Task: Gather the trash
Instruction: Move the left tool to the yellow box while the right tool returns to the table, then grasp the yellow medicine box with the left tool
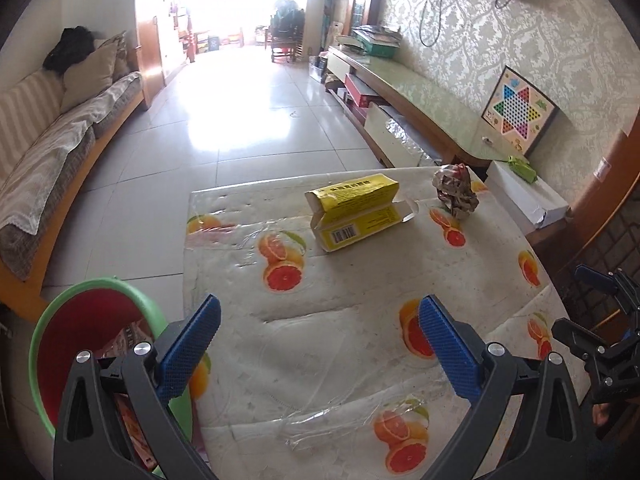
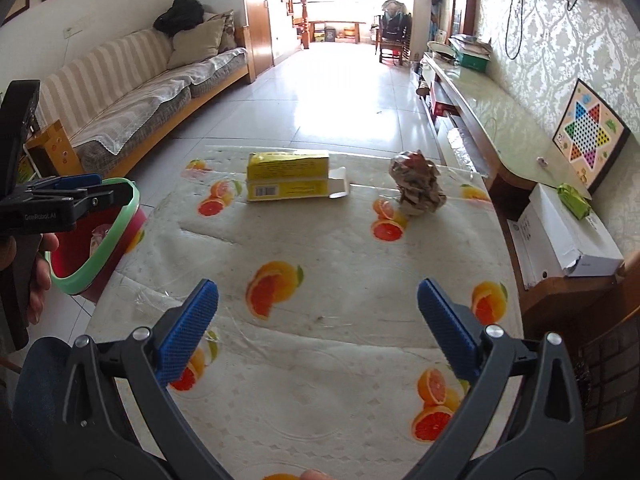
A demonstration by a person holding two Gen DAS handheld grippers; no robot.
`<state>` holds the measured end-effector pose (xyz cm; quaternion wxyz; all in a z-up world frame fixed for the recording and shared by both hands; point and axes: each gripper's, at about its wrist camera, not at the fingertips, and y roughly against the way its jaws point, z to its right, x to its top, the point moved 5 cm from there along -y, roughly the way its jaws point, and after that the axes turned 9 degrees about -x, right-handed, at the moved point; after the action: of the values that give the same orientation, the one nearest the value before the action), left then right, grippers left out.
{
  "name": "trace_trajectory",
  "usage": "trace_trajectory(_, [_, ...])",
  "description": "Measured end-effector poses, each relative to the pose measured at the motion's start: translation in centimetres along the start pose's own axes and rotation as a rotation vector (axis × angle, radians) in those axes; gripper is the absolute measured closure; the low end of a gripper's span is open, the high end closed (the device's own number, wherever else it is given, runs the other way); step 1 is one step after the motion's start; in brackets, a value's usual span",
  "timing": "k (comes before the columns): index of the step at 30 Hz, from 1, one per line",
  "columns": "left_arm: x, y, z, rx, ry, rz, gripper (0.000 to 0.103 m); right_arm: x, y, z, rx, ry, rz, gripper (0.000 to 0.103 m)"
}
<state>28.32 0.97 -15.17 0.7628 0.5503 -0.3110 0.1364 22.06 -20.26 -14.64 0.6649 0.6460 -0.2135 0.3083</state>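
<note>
On tabletop (image 2: 320, 248): fruit-print cloth under clear film.
Box (image 2: 288, 176): yellow, far middle, flap open to the right.
Wad (image 2: 418, 188): crumpled paper, right of box, apart from it.
Bin (image 1: 92, 332): red with green rim, off the left edge, wrappers inside.
Left gripper (image 1: 320, 346): spread wide, holding nothing, near edge by bin.
Right gripper (image 2: 318, 330): spread wide, holding nothing, over near cloth.
Between grippers and trash: bare cloth only.
Right side: white carton (image 2: 560, 232), low cabinet (image 2: 488, 128).

A long yellow cardboard box (image 1: 352, 210) lies on its side on the desk (image 1: 340, 344), its end flaps open. Near it, apart, sits a crumpled ball of brownish paper (image 1: 456, 192). A red bucket with a green rim (image 1: 92, 344) stands beside the desk with some trash inside.
</note>
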Motion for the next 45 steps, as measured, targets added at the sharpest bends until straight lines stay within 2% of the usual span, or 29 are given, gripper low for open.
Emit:
trace_trajectory(10, [5.7, -8.6, 1.6, 0.009, -0.199, -0.118, 0.008, -3.1, -0.7, 4.9, -0.025, -0.094, -0.049, 0.005])
trace_trajectory(13, [7.0, -11.6, 1.9, -0.019, -0.250, -0.182, 0.008, -3.7, -0.6, 6.0, -0.035, -0.114, -0.057, 0.005])
trace_trajectory(16, [8.2, -14.1, 2.0, -0.010, -0.308, -0.237, 0.008, -4.3, -0.2, 7.4, -0.053, -0.141, -0.061, 0.005])
trace_trajectory(21, [9.2, -17.5, 2.6, -0.036, -0.393, -0.351, 0.008, -5.3, 0.3, 9.4, -0.078, -0.168, -0.075, 0.005])
trace_trajectory(27, [9.4, -20.2, 2.8, -0.060, -0.420, -0.443, 0.008, -6.4, 1.1, 11.9, -0.110, -0.211, -0.084, 0.005])
trace_trajectory(32, [8.7, -21.0, 2.8, -0.102, -0.387, -0.485, 0.009, -7.4, 1.4, 13.7, -0.135, -0.242, -0.097, 0.005])
trace_trajectory(34, [8.1, -21.1, 2.9, -0.125, -0.376, -0.505, 0.013, -7.6, 1.3, 14.0, -0.140, -0.247, -0.100, 0.005])
trace_trajectory(35, [7.8, -21.1, 2.9, -0.133, -0.370, -0.513, 0.019, -7.7, 1.2, 14.1, -0.141, -0.247, -0.101, 0.005])
trace_trajectory(38, [7.2, -20.8, 3.2, -0.125, -0.383, -0.505, 0.025, -7.5, 1.0, 13.8, -0.137, -0.240, -0.101, 0.005])
trace_trajectory(43, [7.2, -19.5, 3.4, -0.114, -0.357, -0.436, 0.050, -6.3, 0.2, 12.5, -0.119, -0.203, -0.089, 0.005])
trace_trajectory(44, [7.5, -19.1, 3.2, -0.107, -0.342, -0.416, 0.059, -6.1, 0.1, 12.3, -0.117, -0.195, -0.087, 0.005])
trace_trajectory(45, [7.6, -18.6, 2.9, -0.113, -0.319, -0.404, 0.060, -5.8, -0.2, 12.1, -0.116, -0.187, -0.084, 0.005])
